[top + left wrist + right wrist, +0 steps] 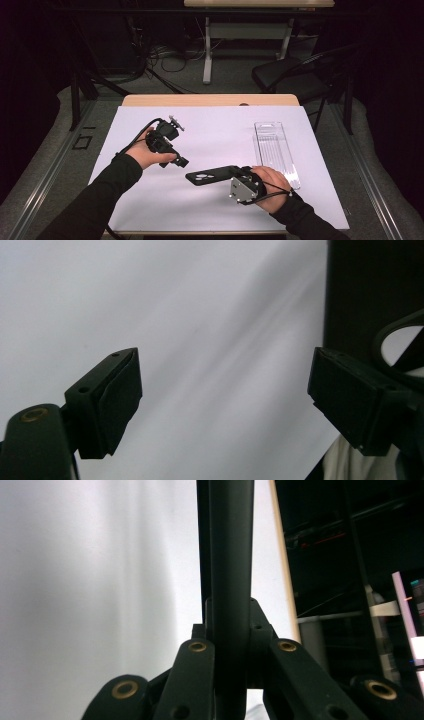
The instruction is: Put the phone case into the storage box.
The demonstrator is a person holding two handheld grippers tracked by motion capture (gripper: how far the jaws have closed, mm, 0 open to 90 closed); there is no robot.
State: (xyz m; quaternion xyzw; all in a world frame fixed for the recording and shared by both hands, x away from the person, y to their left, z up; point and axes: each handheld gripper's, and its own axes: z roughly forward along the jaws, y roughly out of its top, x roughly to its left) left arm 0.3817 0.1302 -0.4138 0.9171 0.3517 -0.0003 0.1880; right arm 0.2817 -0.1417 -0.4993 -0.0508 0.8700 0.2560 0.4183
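One clear tray (276, 150) lies beside right gripper (235, 176), clamped on black phone case (212, 176), long axis left-right; left gripper (175, 159) jaws apart, nothing between.

Legible text, labels, brands, numbers, signs: none.

Checked surfaces: no readable marking on the white tabletop (215, 130), the black phone case (212, 176), the clear plastic tray (274, 145), or the body of either hand-held gripper. In the right gripper view, a bright screen-like panel (414, 620) at the far right edge carries coloured patches too small and blurred to read.
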